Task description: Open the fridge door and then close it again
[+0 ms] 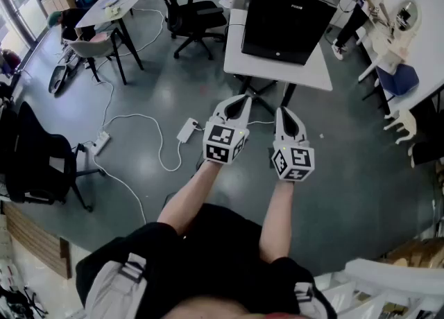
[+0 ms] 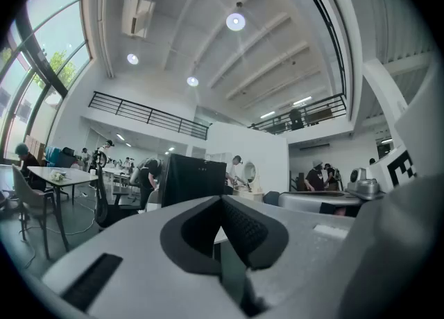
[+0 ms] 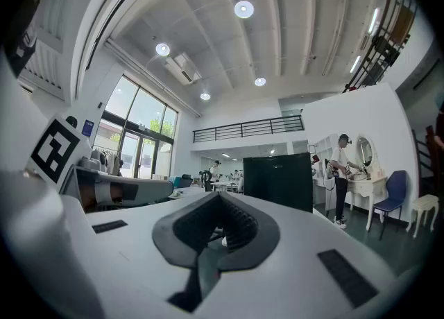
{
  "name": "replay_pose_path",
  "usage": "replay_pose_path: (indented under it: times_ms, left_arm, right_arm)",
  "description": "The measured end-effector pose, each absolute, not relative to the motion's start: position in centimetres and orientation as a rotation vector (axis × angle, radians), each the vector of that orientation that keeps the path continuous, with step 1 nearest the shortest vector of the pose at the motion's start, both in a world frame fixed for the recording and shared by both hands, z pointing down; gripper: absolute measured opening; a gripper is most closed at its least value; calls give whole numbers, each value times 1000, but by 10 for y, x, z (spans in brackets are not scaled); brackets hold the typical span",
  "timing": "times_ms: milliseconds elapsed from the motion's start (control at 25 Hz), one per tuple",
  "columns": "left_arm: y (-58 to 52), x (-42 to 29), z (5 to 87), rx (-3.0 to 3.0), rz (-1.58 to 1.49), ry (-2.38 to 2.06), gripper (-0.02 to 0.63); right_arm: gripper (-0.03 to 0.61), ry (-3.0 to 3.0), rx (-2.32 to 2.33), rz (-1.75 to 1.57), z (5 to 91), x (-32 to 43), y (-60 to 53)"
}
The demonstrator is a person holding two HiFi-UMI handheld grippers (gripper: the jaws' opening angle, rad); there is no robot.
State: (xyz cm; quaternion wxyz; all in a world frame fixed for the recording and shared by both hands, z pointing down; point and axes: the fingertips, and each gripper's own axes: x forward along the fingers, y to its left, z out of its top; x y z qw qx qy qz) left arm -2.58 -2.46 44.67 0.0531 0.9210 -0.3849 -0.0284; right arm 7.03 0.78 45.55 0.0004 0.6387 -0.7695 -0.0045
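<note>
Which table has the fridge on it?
The white table dead ahead, with the black fridge; the long table at upper left has none.

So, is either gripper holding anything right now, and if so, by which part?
Nothing is held. The left gripper and the right gripper both have jaws shut together with nothing between them.

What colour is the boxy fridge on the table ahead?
The boxy fridge is plain black; the head view shows it best.
</note>
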Motion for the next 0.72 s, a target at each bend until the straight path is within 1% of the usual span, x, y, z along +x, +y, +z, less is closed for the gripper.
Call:
replay_pose_path:
  times_ms: [280,520,720]
  left_arm:
    - [-25,-7,454,2817,-61,-1159,-2]
    - [-31,-4,462,2787,-73,-1179,-2]
    - [-49,-3,462,2793,-77,-1190,-2]
  right_arm:
    - [-6,-2504,1938,-57,455,72,7]
    - [-6,-2497,1922,20,476,80,4]
    - [-6,-2524,1928,76,478,91,-22]
